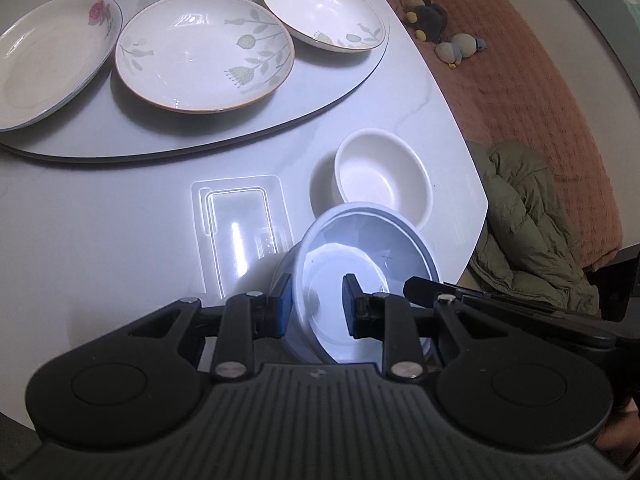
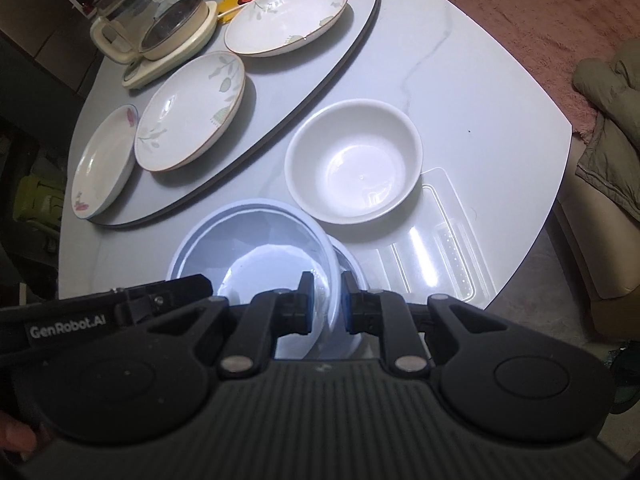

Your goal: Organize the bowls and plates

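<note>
Both grippers clamp one pale blue bowl (image 1: 360,264) by its rim: left gripper (image 1: 316,306) on its left wall, right gripper (image 2: 325,306) on its right wall, near table (image 1: 100,240) edge. Bowl empty, apparently a second nested beneath. Risk: uneven pull tilts it, rim slips, knocks empty white bowl (image 2: 354,160) just beyond. Plates (image 1: 204,50) far, bare.

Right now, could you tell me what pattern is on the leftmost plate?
A pink rose on white plate, clearest in the left wrist view.
</note>
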### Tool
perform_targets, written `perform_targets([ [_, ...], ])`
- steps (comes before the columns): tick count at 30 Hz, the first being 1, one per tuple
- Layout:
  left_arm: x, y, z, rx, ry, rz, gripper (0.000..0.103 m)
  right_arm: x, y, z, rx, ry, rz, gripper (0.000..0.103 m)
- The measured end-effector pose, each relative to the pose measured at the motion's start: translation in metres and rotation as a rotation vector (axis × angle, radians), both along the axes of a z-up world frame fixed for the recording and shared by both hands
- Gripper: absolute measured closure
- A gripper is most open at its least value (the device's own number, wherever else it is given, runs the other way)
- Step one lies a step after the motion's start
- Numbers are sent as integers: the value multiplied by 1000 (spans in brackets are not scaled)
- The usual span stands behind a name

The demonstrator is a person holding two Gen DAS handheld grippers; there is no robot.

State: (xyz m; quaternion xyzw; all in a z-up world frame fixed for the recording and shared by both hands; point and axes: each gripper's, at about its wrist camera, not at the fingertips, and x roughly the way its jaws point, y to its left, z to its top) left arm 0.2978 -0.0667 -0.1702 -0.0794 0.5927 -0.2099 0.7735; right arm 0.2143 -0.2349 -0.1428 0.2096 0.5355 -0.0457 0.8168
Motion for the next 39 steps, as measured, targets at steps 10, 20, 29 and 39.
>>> perform_targets([
  [10, -1, 0, -1, 44, 17, -31, 60, -2, 2, 1, 11, -4, -6, 84],
  [20, -1, 23, 5, 42, -3, 35, 46, 2, 0, 11, 14, -49, 11, 76],
  [29, -1, 29, -7, -6, 11, 83, 46, 5, -15, 5, 2, -52, 0, 56],
  [39, -7, 20, -43, 11, 71, 111, 47, 12, -7, -25, 30, 6, 83, 57],
])
